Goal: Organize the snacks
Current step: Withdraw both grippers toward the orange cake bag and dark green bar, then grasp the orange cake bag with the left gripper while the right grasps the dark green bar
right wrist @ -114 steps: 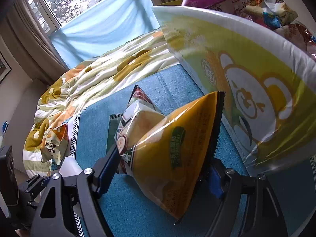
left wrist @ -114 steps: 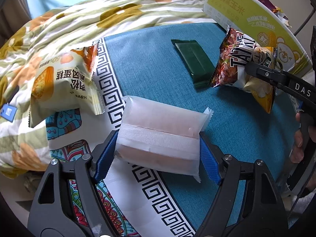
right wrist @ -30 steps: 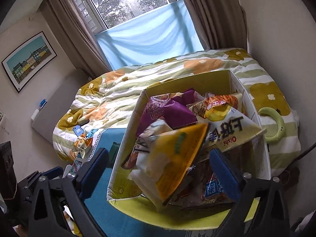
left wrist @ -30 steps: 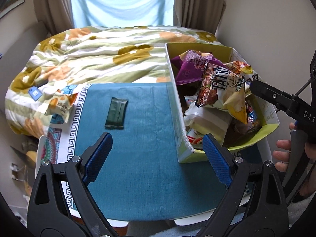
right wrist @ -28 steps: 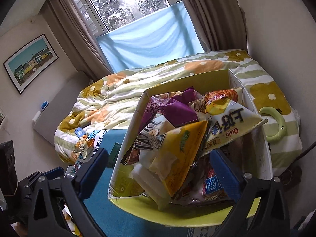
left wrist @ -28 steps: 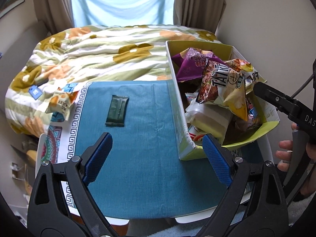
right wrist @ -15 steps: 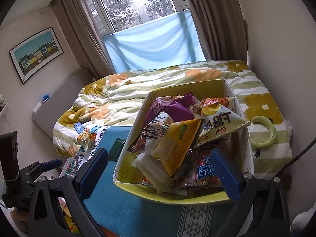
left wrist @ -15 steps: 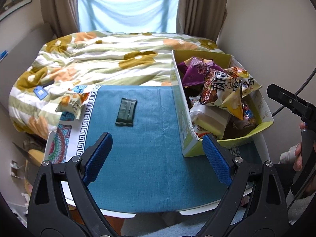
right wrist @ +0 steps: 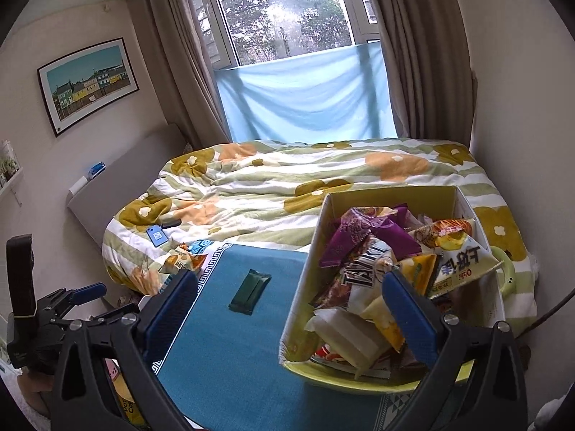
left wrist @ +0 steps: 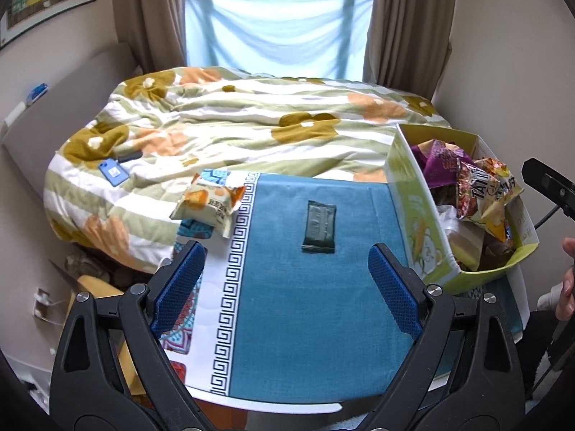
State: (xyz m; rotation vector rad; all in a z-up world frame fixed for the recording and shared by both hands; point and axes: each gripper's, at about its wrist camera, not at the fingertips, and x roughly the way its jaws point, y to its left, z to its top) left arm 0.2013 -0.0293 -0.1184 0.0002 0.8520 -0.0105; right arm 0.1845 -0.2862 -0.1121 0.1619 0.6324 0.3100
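A yellow-green snack box [left wrist: 417, 212] [right wrist: 302, 298] stands at the right of the blue table cloth, heaped with several snack bags. A dark green packet [left wrist: 319, 226] [right wrist: 250, 291] lies flat on the cloth. A cream and orange cake packet [left wrist: 206, 205] [right wrist: 179, 259] rests at the table's far left edge against the bed quilt. My left gripper [left wrist: 285, 289] is open and empty, held high over the near side of the table. My right gripper [right wrist: 289, 316] is open and empty too, above the box's near left corner.
A bed with a flowered quilt [left wrist: 251, 122] fills the space behind the table. A blue card [left wrist: 114, 172] lies on the quilt. A wall runs close on the right of the box. A hand [left wrist: 566, 287] shows at the right edge of the left wrist view.
Both grippers have drawn back and risen from the box, so more of the room shows. The dark green packet now sits between my left jaws' line of sight. Both stay open.
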